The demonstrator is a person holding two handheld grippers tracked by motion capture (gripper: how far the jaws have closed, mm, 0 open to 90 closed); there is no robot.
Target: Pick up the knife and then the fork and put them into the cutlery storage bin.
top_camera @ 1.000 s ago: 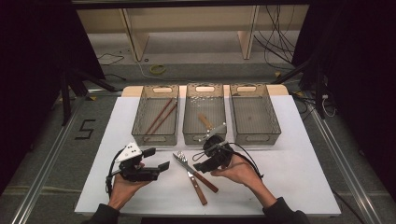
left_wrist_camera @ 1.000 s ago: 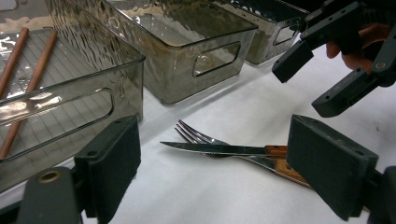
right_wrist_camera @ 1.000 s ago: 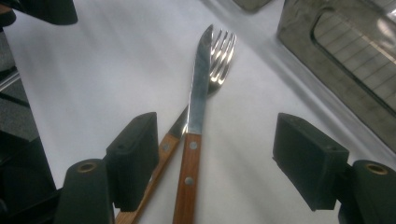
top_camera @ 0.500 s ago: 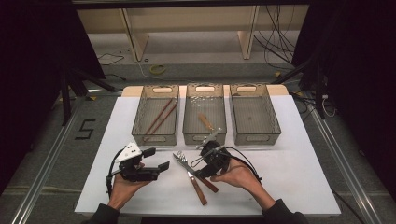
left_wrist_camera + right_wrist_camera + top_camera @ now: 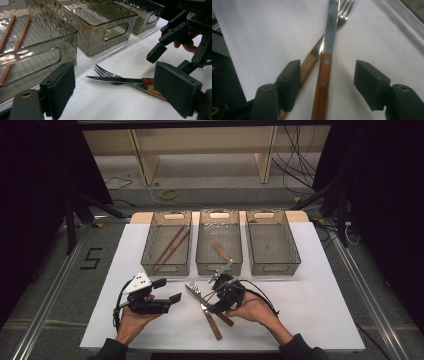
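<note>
High view: a person sits at the near edge of a white table (image 5: 310, 285). At the far side stand three smoky clear bins in a row. The left bin (image 5: 167, 242) holds two brown chopsticks (image 5: 171, 245), the middle bin (image 5: 219, 242) holds one wooden-handled utensil (image 5: 220, 251), and the right bin (image 5: 272, 242) is beside it. Near the table's middle, a knife (image 5: 201, 301) and a fork (image 5: 212, 307) with wooden handles lie crossed on the table. The right gripper (image 5: 216, 306) sits low over their handles. The left gripper (image 5: 167, 291) rests to the left of them, jaws spread with nothing between.

Left gripper view: its two black jaws stand wide apart. Between and beyond them the knife (image 5: 117, 80) lies across the fork (image 5: 106, 73), just near of the bins. The right gripper (image 5: 160, 53) hangs at the right, over the handles.

Right gripper view: the jaws straddle the knife handle (image 5: 322, 85), which lies between them without either pad touching it. The jaws have just been closing. The fork handle (image 5: 307, 66) passes beside and under the left jaw.
</note>
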